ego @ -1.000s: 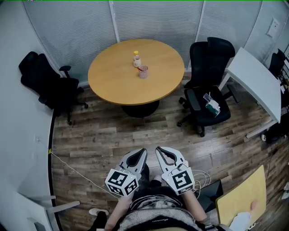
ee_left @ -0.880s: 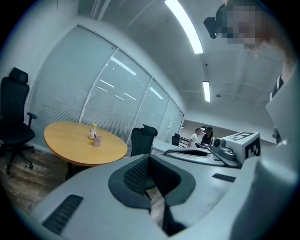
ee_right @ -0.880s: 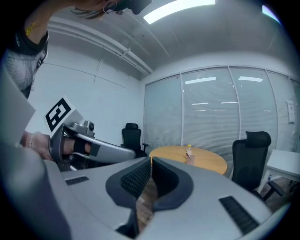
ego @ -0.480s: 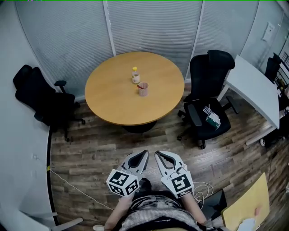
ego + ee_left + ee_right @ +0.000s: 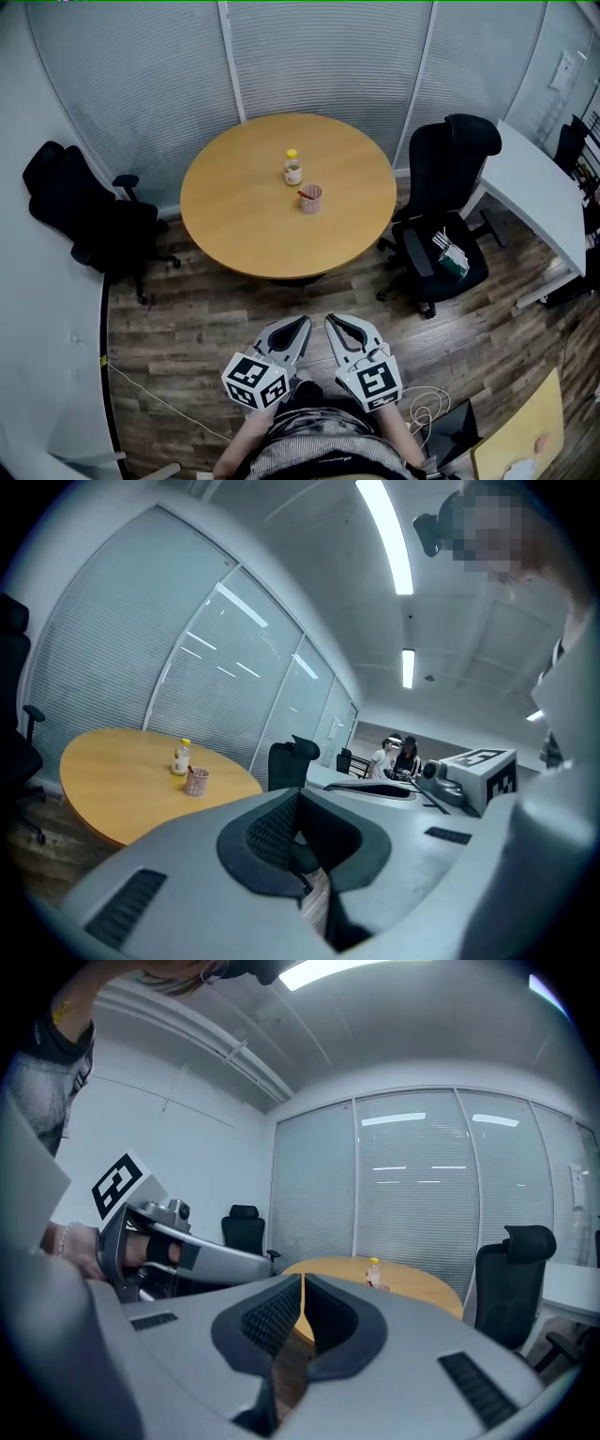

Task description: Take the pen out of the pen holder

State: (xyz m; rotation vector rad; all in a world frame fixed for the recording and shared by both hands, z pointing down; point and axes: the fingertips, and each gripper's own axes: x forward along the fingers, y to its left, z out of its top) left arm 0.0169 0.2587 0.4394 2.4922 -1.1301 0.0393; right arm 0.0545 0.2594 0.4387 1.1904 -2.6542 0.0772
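Approach stage; nothing grasped yet. The left gripper [image 5: 300, 324] and right gripper [image 5: 330, 322] were held low at the person's waist. Each had its jaws pressed together with nothing between them, and both were well apart from the round wooden counter [image 5: 234, 225].

The pink pen holder [image 5: 311, 200] stood near the counter's middle, a red pen [image 5: 304, 193] showing at its rim and a small bottle [image 5: 292, 169] just beside it.

Next move, probably: step closer, spread one gripper, pinch the pen's top.

Room: plank floor [image 5: 187, 323], a black office chair [image 5: 448, 225] to the right, blinds [image 5: 319, 56] behind.
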